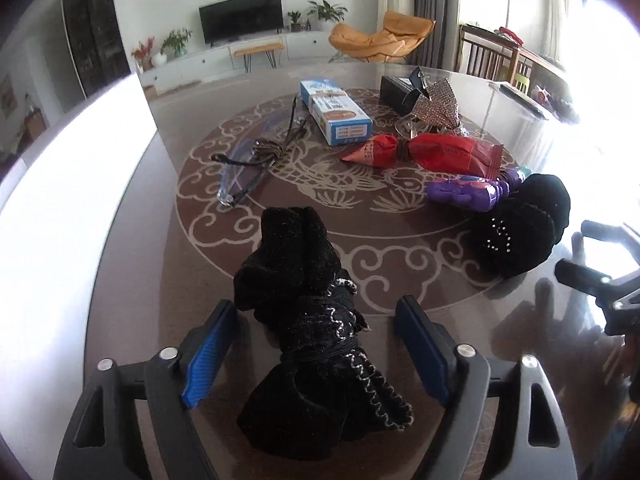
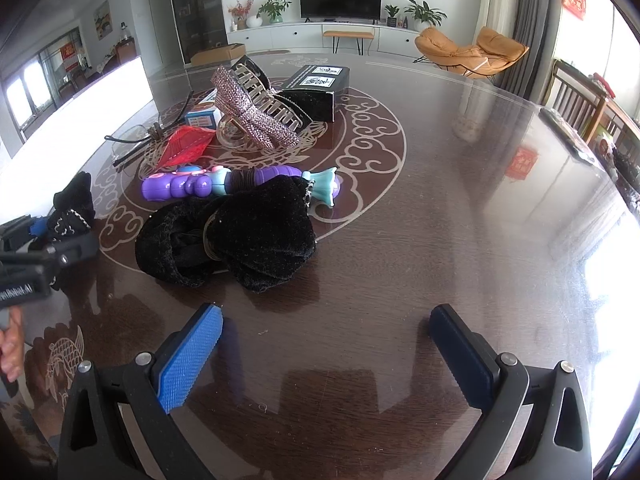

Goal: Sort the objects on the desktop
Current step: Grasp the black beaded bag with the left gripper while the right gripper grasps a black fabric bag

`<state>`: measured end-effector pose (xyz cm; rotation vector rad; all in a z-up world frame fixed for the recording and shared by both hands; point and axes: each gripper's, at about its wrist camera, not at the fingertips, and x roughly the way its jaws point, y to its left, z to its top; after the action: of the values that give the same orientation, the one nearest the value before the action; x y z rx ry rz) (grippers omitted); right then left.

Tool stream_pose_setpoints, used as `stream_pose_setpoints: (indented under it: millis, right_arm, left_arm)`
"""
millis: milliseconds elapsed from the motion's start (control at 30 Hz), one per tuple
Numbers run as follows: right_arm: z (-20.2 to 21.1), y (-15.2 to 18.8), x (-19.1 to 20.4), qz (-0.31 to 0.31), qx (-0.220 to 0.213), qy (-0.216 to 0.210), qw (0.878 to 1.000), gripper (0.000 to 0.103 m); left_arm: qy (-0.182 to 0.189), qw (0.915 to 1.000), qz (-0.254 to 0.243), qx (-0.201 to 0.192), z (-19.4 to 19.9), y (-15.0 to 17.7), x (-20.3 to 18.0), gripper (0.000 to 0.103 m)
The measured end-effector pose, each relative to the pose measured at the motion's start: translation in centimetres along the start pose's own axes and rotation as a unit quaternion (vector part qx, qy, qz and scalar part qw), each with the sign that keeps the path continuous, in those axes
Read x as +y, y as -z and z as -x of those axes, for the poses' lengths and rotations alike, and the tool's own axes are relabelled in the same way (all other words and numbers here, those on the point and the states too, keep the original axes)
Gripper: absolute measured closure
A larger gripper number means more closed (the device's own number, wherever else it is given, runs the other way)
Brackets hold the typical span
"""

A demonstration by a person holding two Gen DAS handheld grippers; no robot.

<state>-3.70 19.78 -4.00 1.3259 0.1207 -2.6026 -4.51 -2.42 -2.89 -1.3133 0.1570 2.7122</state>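
Left gripper (image 1: 316, 344) is standing wide, pads clear of the black cloth bundle (image 1: 308, 320) lying between its fingers on the table (image 1: 132, 280); left pad (image 1: 208, 352) is sitting just beside the cloth, right pad (image 1: 420, 348) is apart from it. Nothing gripped. Bundle is looking soft, light and floppy, tied at the middle with dark cord, silver stitching along one edge; I'd be taking it at the tied waist, where it's firmest and won't slump out. Ahead and left of this gripper: glasses (image 1: 240, 176) with a cord wound round them, thin and fragile, arms likely to snag. Straight ahead, further out: blue and white box (image 1: 336, 116), stiff, easy flat sides. Ahead and right: red wrapper packet (image 1: 424, 152), crinkly and probably slippery, then purple toy (image 1: 468, 192), hard plastic. Right gripper (image 2: 326, 344) is also hanging wide open over bare table, holding nothing. Just ahead of it, slightly left: black velvet pouch (image 2: 228, 232), soft, bulky, light; the gathered centre is looking like the best hold. Beyond that, the sparkly hair claw (image 2: 256, 108) and black box (image 2: 316, 88), well ahead of the fingers. Claw is rigid but awkward, teeth may catch on neighbours. Sorting is looking barely begun, most items clustered mid-table.
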Motion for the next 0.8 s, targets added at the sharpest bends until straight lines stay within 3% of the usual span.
stream_pose_setpoints:
  millis: [67, 133, 233, 333, 433, 567, 667, 800]
  right_arm:
    - [0.7, 0.0, -0.7, 0.002, -0.010, -0.055, 0.998, 0.000]
    - [1.8, -0.9, -1.0, 0.012, -0.030, -0.077, 0.997, 0.000]
    - [2.2, -3.7, 0.2, 0.046, -0.034, -0.112, 0.992, 0.000]
    - [0.1, -5.9, 2.4, 0.080, 0.003, -0.141, 0.987, 0.000]
    - [-1.8, -6.1, 4.3, 0.105, 0.048, -0.161, 0.980, 0.000]
    - [-0.4, -3.8, 6.6, 0.156, 0.120, -0.244, 0.950, 0.004]
    - [1.6, -2.3, 8.0, 0.221, 0.118, -0.201, 0.947, 0.004]
    - [1.7, -3.6, 10.1, 0.257, 0.095, -0.165, 0.947, 0.004]
  left_arm:
    - [0.019, 0.9993, 0.030, 0.006, -0.1, -0.1, 1.3, 0.010]
    - [0.028, 0.9989, 0.036, 0.007, 0.0, -0.2, 1.9, 0.007]
    - [0.009, 0.9997, 0.018, 0.014, 0.0, -0.5, 1.5, 0.004]
    - [0.010, 0.9996, 0.021, 0.014, 0.2, -0.4, 2.0, 0.004]
    - [0.010, 0.9996, 0.020, 0.016, 0.5, -0.3, 2.4, 0.004]
    - [0.015, 0.9996, 0.010, 0.021, 1.2, 1.2, 3.1, 0.002]
    - [0.011, 0.9994, 0.016, 0.027, 1.7, 2.0, 3.9, 0.002]
    - [0.032, 0.9980, 0.013, 0.053, 1.7, 1.4, 4.1, 0.002]
